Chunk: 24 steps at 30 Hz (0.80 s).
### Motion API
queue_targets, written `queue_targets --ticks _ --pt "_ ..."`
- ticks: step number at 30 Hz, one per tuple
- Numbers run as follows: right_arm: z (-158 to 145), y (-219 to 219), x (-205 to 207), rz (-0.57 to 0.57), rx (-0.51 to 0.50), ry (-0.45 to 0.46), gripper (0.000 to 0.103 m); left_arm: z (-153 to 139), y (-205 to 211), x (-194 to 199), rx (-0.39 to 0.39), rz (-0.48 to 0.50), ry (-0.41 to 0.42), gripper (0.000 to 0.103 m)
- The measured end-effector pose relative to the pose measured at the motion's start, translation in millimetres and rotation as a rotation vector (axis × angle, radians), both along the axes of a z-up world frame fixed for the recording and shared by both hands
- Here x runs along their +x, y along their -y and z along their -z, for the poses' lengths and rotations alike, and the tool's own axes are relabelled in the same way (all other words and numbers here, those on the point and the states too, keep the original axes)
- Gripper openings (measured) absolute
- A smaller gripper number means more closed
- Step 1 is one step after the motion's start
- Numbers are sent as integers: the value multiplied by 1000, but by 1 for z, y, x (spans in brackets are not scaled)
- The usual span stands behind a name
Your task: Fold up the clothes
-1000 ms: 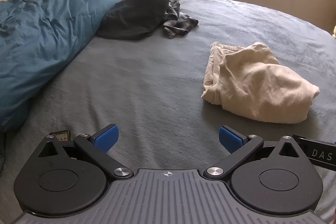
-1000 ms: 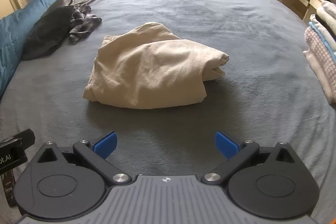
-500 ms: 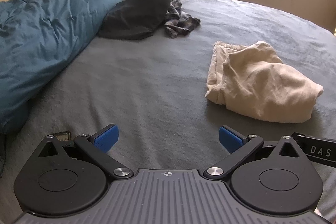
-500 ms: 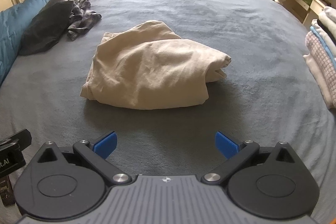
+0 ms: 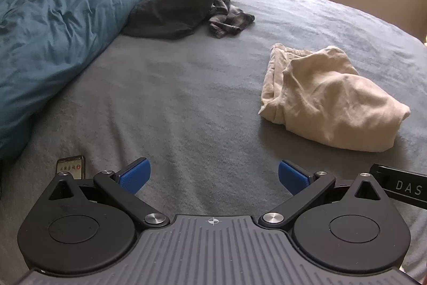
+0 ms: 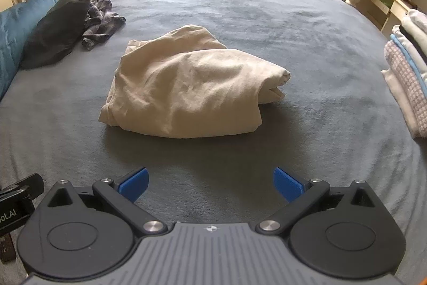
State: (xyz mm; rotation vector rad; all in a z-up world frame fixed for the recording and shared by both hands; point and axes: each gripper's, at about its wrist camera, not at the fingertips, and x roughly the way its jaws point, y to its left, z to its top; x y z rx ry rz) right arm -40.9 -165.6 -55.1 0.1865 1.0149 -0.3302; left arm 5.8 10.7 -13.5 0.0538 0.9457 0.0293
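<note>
While the left gripper (image 5: 212,176) hangs over bare grey bedding (image 5: 170,103), its blue pads spread wide with nothing between them, the left wrist view puts the beige garment (image 5: 328,100) ahead of it and off to its right, well apart from the fingertips. That garment lies in a loose, lumpy bundle, doubled over on itself but not squared, so I judge its folding unfinished at best. Far ahead and slightly left of the gripper sit a dark garment (image 5: 173,10) and a crumpled plaid piece (image 5: 226,18) just beside it, both against a blue duvet (image 5: 53,31) that runs along the gripper's left; these look untouched. A phone (image 5: 70,167) lies on the bedding near the left finger's base. From the right wrist view, the right gripper (image 6: 210,184) is likewise spread wide and empty, and the beige garment (image 6: 186,90) lies straight ahead of it, centred between the lines of its fingers but clear of them, with a strip of bedding (image 6: 293,31) between. A stack of folded clothes (image 6: 408,76) stands far to this gripper's right, which suggests part of the job is done; the beige bundle and the dark pile (image 6: 56,34) ahead to the left remain. Neither gripper touches any cloth.
</note>
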Motion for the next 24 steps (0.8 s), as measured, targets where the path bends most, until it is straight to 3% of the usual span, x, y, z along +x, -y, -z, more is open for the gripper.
queue_targets --ticks 24 --pt "0 4 -3 25 2 -2 102 0 6 -3 13 25 6 103"
